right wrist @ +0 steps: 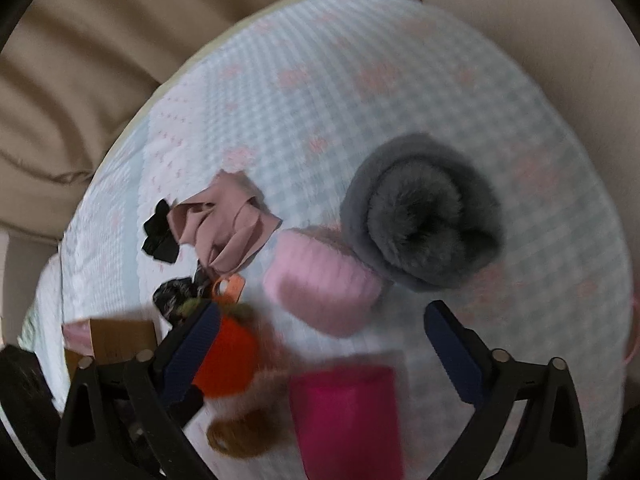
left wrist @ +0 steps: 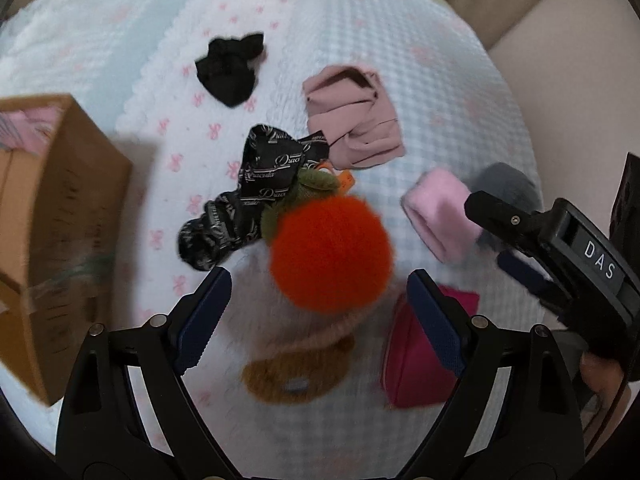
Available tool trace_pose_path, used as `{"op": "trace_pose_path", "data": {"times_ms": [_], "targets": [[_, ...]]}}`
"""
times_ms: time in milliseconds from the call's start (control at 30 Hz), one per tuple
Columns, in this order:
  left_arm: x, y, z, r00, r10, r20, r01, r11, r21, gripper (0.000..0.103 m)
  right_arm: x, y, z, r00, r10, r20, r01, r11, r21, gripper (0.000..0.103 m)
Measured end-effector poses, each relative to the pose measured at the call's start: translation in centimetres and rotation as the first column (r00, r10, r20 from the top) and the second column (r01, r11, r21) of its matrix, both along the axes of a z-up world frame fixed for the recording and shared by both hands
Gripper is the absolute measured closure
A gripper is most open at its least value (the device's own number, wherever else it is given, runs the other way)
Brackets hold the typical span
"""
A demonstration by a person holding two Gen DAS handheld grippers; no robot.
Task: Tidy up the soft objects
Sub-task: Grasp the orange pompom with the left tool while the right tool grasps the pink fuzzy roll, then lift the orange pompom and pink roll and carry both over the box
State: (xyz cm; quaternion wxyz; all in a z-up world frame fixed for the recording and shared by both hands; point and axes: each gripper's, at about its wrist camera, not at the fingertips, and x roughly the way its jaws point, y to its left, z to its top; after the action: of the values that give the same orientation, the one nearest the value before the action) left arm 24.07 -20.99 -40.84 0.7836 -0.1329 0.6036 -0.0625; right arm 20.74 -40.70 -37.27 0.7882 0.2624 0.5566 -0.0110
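My left gripper [left wrist: 319,312] hangs over the quilt [left wrist: 400,40] with its jaws spread wide, nothing between the blue pads [left wrist: 204,316]. My right gripper [right wrist: 322,344] is likewise spread wide above the quilt, its pads [right wrist: 452,352] gripping nothing. In the left wrist view the right gripper comes in from the right side, angled toward the quilt's middle, with a bit of my hand [left wrist: 600,376] visible beneath its body. Both views are blurred.
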Motion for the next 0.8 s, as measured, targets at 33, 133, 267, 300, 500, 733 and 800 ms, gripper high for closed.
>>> {"op": "trace_pose_path", "data": {"times_ms": [33,133,267,300,500,733,800], "targets": [[0.4,0.0,-0.5,1.0,0.012,-0.01,-0.012,1.0,-0.007,0.015,0.4,-0.1,-0.5,1.0,-0.011,-0.013,0.011,1.0,0.018,0.005],[1.3,-0.3,-2.2,0.998,0.044,-0.045,-0.045,0.999,-0.02,0.021,1.4,-0.2,-1.9,0.998,-0.042,-0.044,0.044,0.997,0.055,0.009],[2.2,-0.7,-3.8,0.994,0.066,-0.089,-0.069,0.997,-0.026,0.039,2.2,-0.3,-3.2,0.993,-0.089,-0.08,0.096,0.992,0.081,0.016],[2.3,-0.7,-4.0,0.993,0.071,-0.096,-0.074,0.997,-0.027,0.049,2.4,-0.2,-3.4,0.991,-0.098,-0.089,0.106,0.991,0.079,0.018],[2.8,-0.9,-4.2,0.992,0.071,-0.106,-0.075,0.997,-0.033,0.07,2.8,-0.1,-3.2,0.987,-0.125,-0.101,0.127,0.992,0.013,0.045],[2.6,-0.7,-2.8,0.997,0.051,-0.064,-0.052,0.998,-0.027,0.071,1.8,-0.3,-2.4,0.987,-0.135,-0.082,0.136,0.991,0.004,0.069],[2.0,-0.5,-2.2,0.998,0.049,-0.049,-0.05,0.998,-0.025,0.071,1.6,-0.1,-1.8,0.989,-0.133,-0.069,0.133,0.991,-0.001,0.071]]}}
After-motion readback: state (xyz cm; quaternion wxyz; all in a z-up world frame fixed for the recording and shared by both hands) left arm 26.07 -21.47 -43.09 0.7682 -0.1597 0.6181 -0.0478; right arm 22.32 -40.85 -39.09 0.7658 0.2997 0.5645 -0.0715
